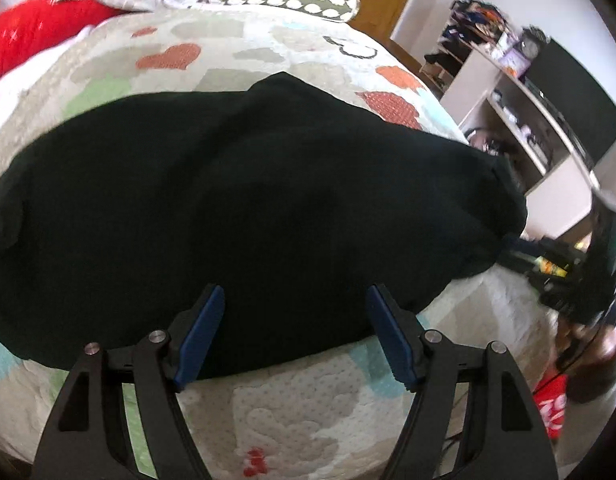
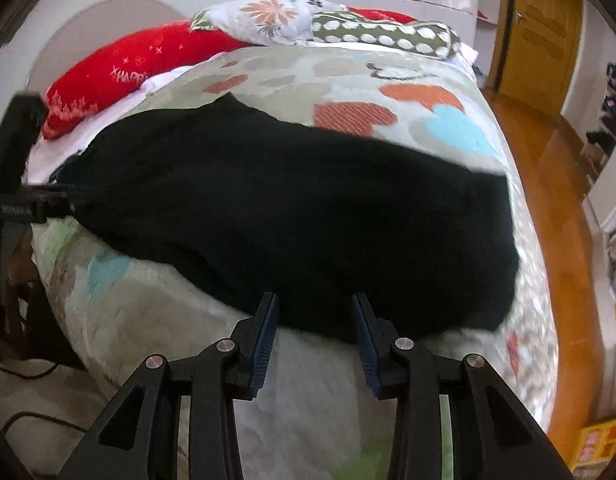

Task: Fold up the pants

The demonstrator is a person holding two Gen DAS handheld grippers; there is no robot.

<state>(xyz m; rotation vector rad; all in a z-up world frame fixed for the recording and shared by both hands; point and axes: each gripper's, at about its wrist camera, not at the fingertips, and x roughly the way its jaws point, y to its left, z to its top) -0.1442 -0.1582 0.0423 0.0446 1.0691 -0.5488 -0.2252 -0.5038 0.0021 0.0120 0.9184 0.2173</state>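
Lying flat on the quilt (image 1: 308, 412) of a bed, the black pants (image 1: 248, 208) make one broad dark band across the mattress, and they look already doubled into a thick shape, though the cloth is so dark that I cannot tell where each layer ends. In the right wrist view one end of the band points toward the bed's far side, near a red pillow (image 2: 120, 68), and the other end is close to the mattress edge beside the wooden floor.

The left gripper (image 1: 294, 334) hangs just above the near edge of the pants with its jaws spread wide and nothing between them. The right gripper (image 2: 314, 338) is at the same near edge, its jaws parted less widely — also empty.

My judgement is that the next move is to pinch this near edge and carry it over. The risk is that a finger catches only the top layer, because the layers cannot be told apart; then the fold would open and drag crooked. The soft quilt could also be pinched together with the cloth. One end lies near the mattress edge, so a pull toward that side may slide it off.

As for containers, the white shelf unit (image 1: 504, 92) holds small cluttered items — too blurred to name.
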